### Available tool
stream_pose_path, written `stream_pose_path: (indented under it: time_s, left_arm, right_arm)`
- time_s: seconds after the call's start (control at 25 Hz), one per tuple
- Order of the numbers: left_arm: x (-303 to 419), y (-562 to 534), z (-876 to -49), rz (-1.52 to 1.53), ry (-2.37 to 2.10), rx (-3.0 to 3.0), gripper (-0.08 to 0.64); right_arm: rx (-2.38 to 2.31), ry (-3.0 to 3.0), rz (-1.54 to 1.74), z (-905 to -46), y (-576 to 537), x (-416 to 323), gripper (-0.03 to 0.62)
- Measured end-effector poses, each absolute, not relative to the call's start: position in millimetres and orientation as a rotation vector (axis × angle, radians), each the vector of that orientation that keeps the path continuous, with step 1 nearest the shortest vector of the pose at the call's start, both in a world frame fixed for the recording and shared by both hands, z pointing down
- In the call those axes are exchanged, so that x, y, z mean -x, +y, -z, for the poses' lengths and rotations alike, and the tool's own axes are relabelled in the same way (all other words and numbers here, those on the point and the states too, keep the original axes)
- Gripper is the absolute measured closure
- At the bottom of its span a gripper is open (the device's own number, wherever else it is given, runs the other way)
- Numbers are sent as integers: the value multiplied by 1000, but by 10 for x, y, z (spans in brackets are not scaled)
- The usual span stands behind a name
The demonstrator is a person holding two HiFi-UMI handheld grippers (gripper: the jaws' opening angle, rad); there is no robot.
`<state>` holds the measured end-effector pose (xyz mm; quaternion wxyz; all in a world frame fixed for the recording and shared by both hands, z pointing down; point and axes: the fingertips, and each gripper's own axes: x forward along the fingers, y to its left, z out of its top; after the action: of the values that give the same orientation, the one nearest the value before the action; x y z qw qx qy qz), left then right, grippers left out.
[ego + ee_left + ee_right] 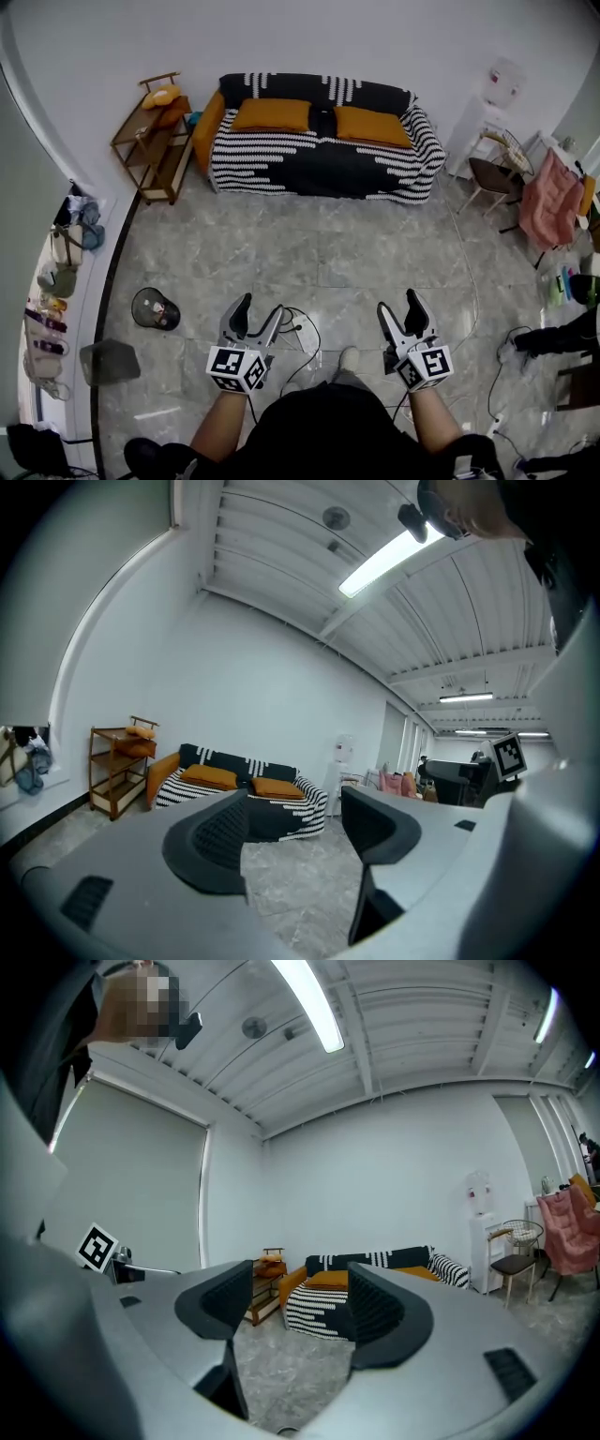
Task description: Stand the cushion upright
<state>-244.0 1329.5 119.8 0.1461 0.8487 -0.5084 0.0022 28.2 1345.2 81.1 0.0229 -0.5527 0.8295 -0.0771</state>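
**Cushion out of reach, approach step, nothing gripped**

Two orange cushions lie flat on the seat of the striped sofa [319, 167] at the far wall: left cushion [272, 114] and right cushion [372, 125]. A third cushion [208, 129] leans at the sofa's left arm, roughly upright already. Can't tell which flat one is the target.

Left gripper [261, 307] and right gripper [398, 305] are held out in front of the person, well apart from the sofa, with bare floor [375, 248] between. Both tongs stand wide and hold nothing. Each gripper view shows only the distant sofa between its jaws.

My read: no work on a cushion has begun. The next move needs:
- crossing the floor to the sofa
- jaws on the front edge of one flat cushion
- tipping it up against the backrest [319, 92]; it looks soft and will likely slump without that support
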Motion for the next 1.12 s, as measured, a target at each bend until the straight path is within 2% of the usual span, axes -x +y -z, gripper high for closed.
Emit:
stream_pose_path:
  time_s: [0.44, 0.68, 1.12]
  left_arm:
    - [2004, 12199, -1111, -92, -1632, -2424, 241]
    - [1666, 11576, -974, -10, -1714, -2383, 241]
    - [1154, 10876, -1099, -74, -1690, -2359, 241]
  right_arm:
    - [1589, 2578, 281, -1054, 12173, -833, 279]
    - [1548, 2554, 304, -990, 11470, -1376, 284]
    - [1609, 2470, 337, -1094, 10917, -2092, 281]
